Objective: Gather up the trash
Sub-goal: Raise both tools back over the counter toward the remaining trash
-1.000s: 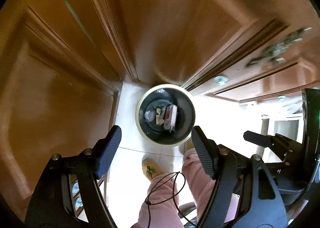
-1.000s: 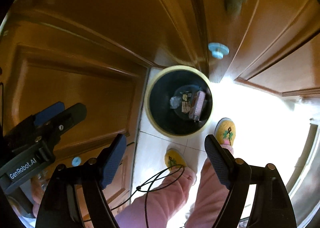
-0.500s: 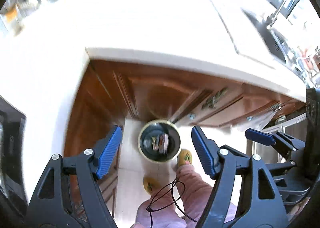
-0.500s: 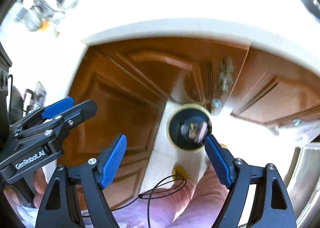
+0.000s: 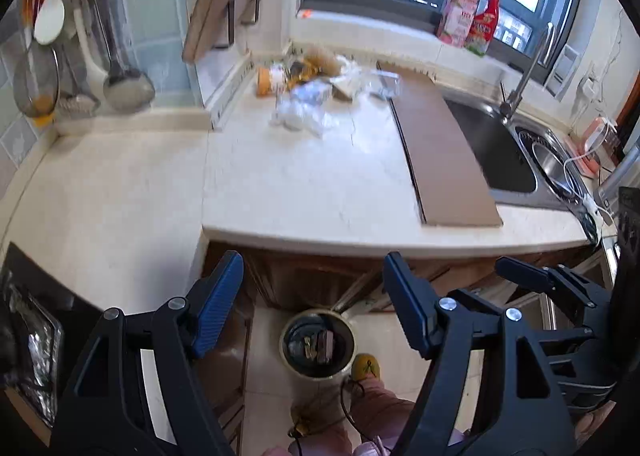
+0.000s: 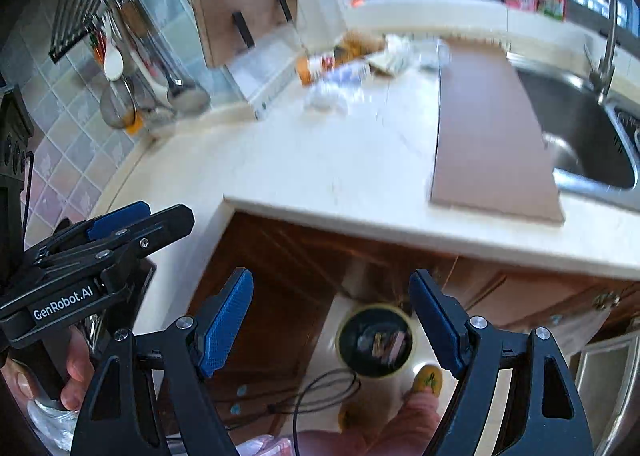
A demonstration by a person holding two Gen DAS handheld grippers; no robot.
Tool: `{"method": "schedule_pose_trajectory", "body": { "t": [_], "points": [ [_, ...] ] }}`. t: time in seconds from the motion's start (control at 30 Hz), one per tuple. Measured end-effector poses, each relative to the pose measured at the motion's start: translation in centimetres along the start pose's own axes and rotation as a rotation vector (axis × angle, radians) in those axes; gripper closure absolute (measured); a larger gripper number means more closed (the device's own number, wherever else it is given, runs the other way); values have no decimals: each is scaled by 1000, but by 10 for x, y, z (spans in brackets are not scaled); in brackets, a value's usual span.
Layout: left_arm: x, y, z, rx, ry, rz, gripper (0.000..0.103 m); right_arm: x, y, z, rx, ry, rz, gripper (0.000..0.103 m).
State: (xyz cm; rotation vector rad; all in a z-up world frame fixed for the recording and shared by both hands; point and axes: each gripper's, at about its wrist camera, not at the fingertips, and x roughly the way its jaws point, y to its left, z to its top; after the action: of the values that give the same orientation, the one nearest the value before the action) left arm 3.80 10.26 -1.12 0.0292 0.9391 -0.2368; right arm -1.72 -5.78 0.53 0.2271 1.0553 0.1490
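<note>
Now held high over the kitchen, both tools tilted down across the worktop (image 5: 304, 183) edge toward the floor. Left gripper (image 5: 314, 306): jaws spread wide, nothing between them, blue pads facing each other above the bin (image 5: 318, 344). Right gripper (image 6: 332, 326): jaws likewise released and empty, framing the same bin (image 6: 376, 342) from slightly further right. Seen in the right view, the left tool at the lower left, gripped by a bare hand (image 6: 76, 372).

Trash pile (image 5: 316, 91) heaped at the far back of the worktop, near the window sill, just left of the brown board (image 5: 440, 151); blurred, so single pieces hard to tell, though an orange cylinder (image 5: 265, 81) lies on its side, long axis running roughly left to right, among crumpled white plastic. Same pile (image 6: 352, 63) in the right view, well apart from both tools.

Round bin upright on the floor by the cabinet doors, mouth up, some scraps already inside. Sink (image 5: 496, 147) right of the board.
</note>
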Motion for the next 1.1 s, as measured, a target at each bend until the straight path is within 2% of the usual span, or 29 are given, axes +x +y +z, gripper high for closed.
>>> {"method": "schedule_pose_trajectory", "body": {
  "t": [0.23,0.4,0.57,0.67,0.83,1.0,1.1],
  "points": [
    [0,-4,49,-13,-46,40,33,-33,0,63,-59,-71,-23,21],
    [19,-12,90,-7,-80,97,33,-30,-15,119,-98,-110,-13,21],
    [60,-14,136,-41,-34,111,33,-15,-42,187,-125,-127,25,21],
    [87,-13,158,-76,-1,113,33,4,-61,228,-154,-121,42,21],
    [145,-12,192,-126,71,125,33,57,-106,291,-159,-63,67,21],
    [205,-8,209,-145,129,167,33,120,-145,332,-142,5,85,21],
    [238,-3,215,-160,160,187,33,159,-158,345,-121,51,107,21]
  ]
}}
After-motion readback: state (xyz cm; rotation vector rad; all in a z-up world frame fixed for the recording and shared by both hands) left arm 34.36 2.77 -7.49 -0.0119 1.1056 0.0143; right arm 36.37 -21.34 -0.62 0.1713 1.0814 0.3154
